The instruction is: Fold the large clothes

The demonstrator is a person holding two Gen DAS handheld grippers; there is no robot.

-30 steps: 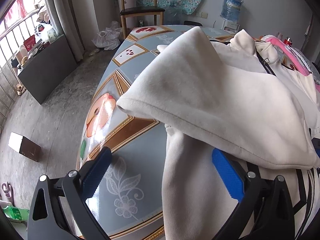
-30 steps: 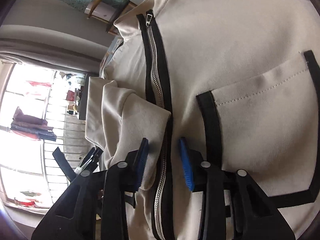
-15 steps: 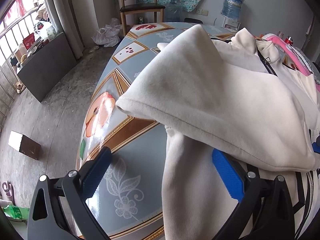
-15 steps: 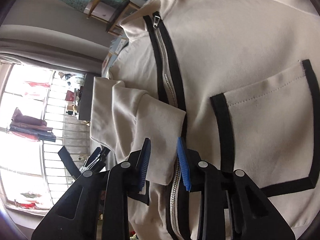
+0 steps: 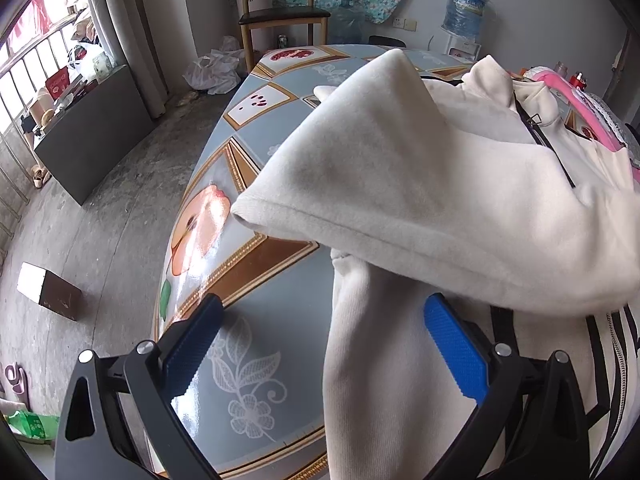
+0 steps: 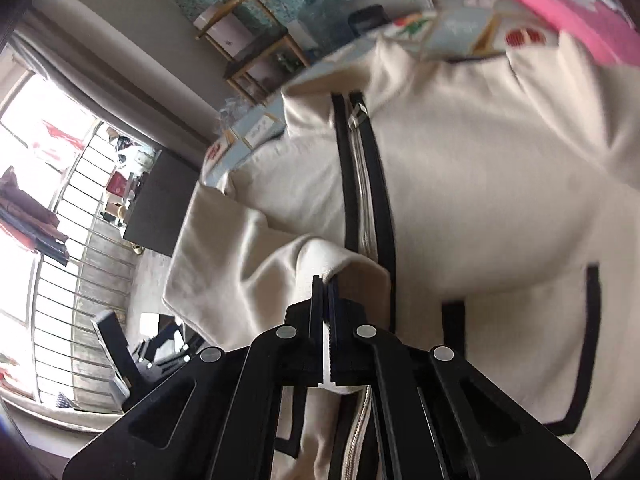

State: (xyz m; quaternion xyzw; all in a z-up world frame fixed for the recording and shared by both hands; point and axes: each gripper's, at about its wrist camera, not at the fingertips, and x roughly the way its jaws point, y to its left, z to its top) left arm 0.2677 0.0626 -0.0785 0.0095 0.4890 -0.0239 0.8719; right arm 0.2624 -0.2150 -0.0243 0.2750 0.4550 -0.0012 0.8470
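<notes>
Cream jacket (image 6: pixel 460 184) lay on the table (image 5: pixel 256 360). Right gripper (image 6: pixel 326 284) pinched shut on the folded sleeve (image 6: pixel 280 276); left gripper (image 5: pixel 320 344) stood wide, empty. Advice: lift slowly, keeping the sleeve flat.

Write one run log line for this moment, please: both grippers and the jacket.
left gripper: open, over sleeve | right gripper: just closed, pinching cuff | jacket: on table, zipped

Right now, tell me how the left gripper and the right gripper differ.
The left gripper stands wide open over the table, gripping nothing; the right gripper has just closed, pinching a fold of the cream jacket. Both have black frames and hover at the same jacket.
</notes>
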